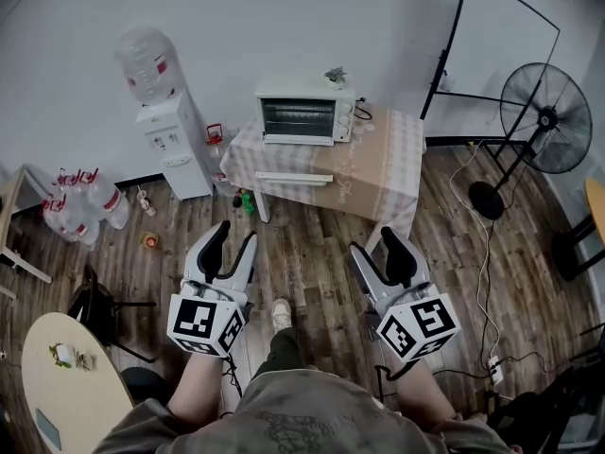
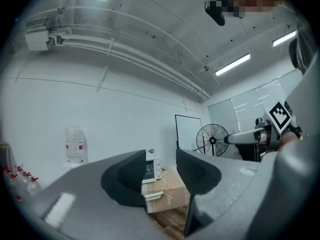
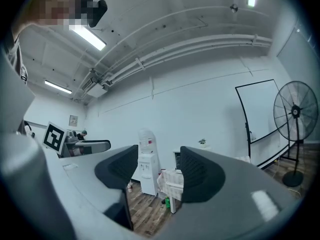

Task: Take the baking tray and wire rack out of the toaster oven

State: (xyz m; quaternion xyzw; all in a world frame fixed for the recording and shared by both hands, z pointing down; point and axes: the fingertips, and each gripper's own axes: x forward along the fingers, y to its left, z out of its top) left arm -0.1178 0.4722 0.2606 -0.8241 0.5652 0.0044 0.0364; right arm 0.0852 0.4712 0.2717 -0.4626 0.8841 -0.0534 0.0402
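The small white toaster oven (image 1: 304,112) with the glass front sits at the back left corner of the low table (image 1: 383,173) draped in a pale checked cloth. Its door looks shut. Through the glass I make out faint horizontal lines, but from this far I can't tell baking tray from wire rack, so I take both to be inside. A little green plant (image 1: 336,74) stands on the oven's top, toward its right end. The rest of the tabletop, out to the right edge and the front corners, is bare cloth.

As I read it, the task hasn't begun: nothing has been pulled out and the door is unopened. Left to do are the approach, the door, the tray and the rack.

My left gripper (image 1: 236,235) has its grey jaws spread wide with nothing between them, only the oven and table seen far off through the gap. My right gripper (image 1: 376,242) is likewise gaping and empty. Both hang over the dark wood plank floor (image 1: 312,244), well short of the table's front edge.

A white water dispenser (image 1: 175,140) with an upturned bottle stands off the table's left side, and a black pedestal fan (image 1: 545,119) stands off its right.
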